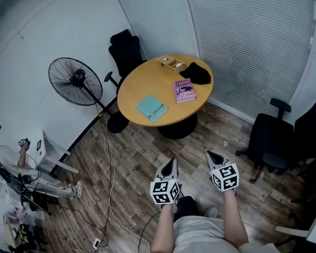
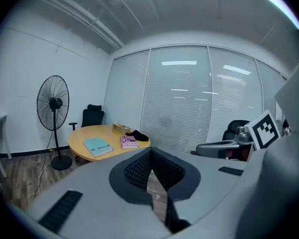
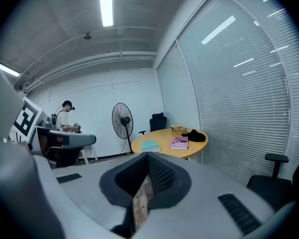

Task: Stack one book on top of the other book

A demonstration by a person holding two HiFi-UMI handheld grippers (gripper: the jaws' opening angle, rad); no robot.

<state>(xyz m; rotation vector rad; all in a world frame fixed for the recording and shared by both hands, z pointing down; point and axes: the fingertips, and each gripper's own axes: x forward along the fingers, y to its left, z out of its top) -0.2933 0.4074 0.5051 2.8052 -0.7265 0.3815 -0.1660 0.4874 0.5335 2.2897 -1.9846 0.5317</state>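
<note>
Left gripper (image 1: 169,167): I read its jaws as clenched together with nothing between them. It hangs over the wooden floor (image 1: 131,162), well short of the table.
Right gripper (image 1: 213,158): its jaws are likewise pressed shut and empty. It sits just beside the left gripper, and both are aimed toward the table.
Tabletop (image 1: 142,83): round, pale wood, well ahead of both grippers.
Teal book (image 1: 152,108): lying flat near the front edge of the tabletop, on the left side in my head view.
Pink book (image 1: 184,90): flat, cover up, further back and to the right of the teal book. I see bare wood between the two, so they lie apart and are not stacked.
Black item (image 1: 195,74): just behind the pink book, close to its far edge. It looks soft, but I cannot tell what it is.
Wooden box (image 1: 171,64): at the far edge of the tabletop, just left of the black item.
Fan (image 1: 75,81): standing on the floor to the left of the table.
Black chair (image 1: 125,50): behind the table, in the corner.
Person (image 1: 8,159): at the far left of my head view, well away from the table.
</note>
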